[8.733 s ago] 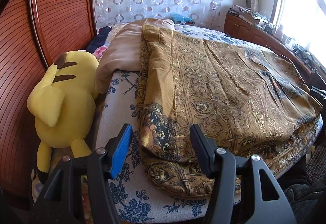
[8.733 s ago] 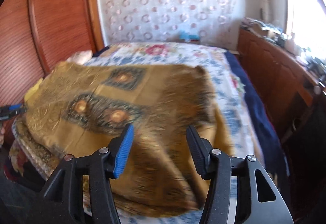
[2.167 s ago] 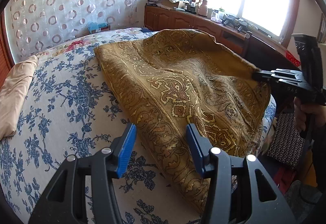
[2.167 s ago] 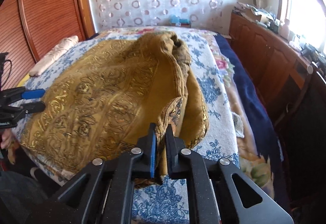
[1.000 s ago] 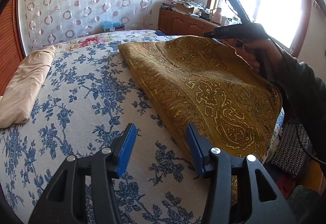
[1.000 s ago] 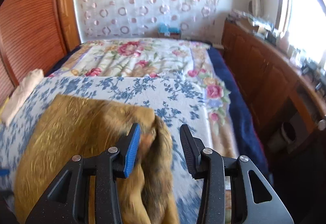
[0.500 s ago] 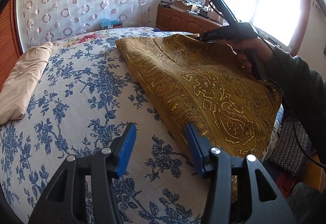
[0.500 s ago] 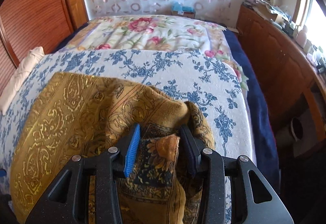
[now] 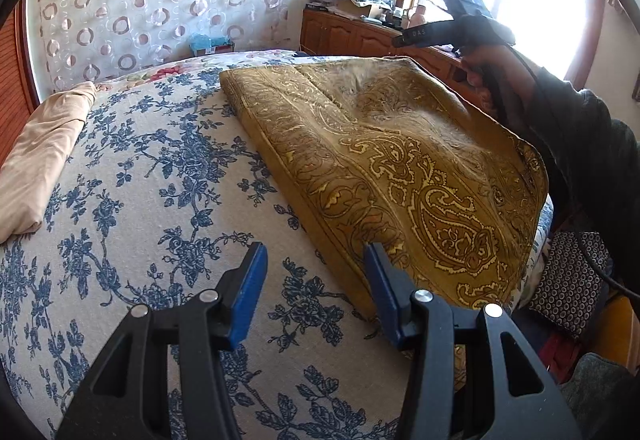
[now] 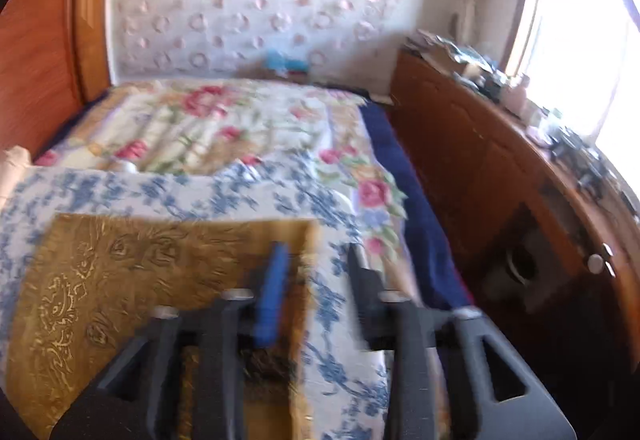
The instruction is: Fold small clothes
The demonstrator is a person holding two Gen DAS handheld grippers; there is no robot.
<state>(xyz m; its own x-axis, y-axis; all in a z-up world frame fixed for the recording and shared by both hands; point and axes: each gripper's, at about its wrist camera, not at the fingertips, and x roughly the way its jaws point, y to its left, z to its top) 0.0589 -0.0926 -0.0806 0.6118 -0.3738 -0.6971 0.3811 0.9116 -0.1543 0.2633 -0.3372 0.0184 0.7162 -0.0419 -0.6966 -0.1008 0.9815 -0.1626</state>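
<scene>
A mustard-gold paisley cloth (image 9: 400,160) lies folded flat on the blue-flowered bed cover (image 9: 140,180), toward the bed's right side. It also shows in the blurred right wrist view (image 10: 160,280). My left gripper (image 9: 316,280) is open and empty, hovering just above the bed beside the cloth's near left edge. My right gripper (image 10: 316,280) is open and empty above the cloth's far right corner; in the left wrist view its body (image 9: 444,28) is raised above the cloth's far edge.
A beige folded pillow or cloth (image 9: 44,144) lies at the bed's left. A wooden cabinet (image 10: 500,180) with clutter runs along the right under the window. A rose-patterned blanket (image 10: 224,128) covers the far end of the bed. Dark bags (image 9: 568,280) sit beside the bed.
My right gripper let go of the cloth's corner, lifted and pulled back. The cloth now lies flat and squared. My left gripper has barely moved.
</scene>
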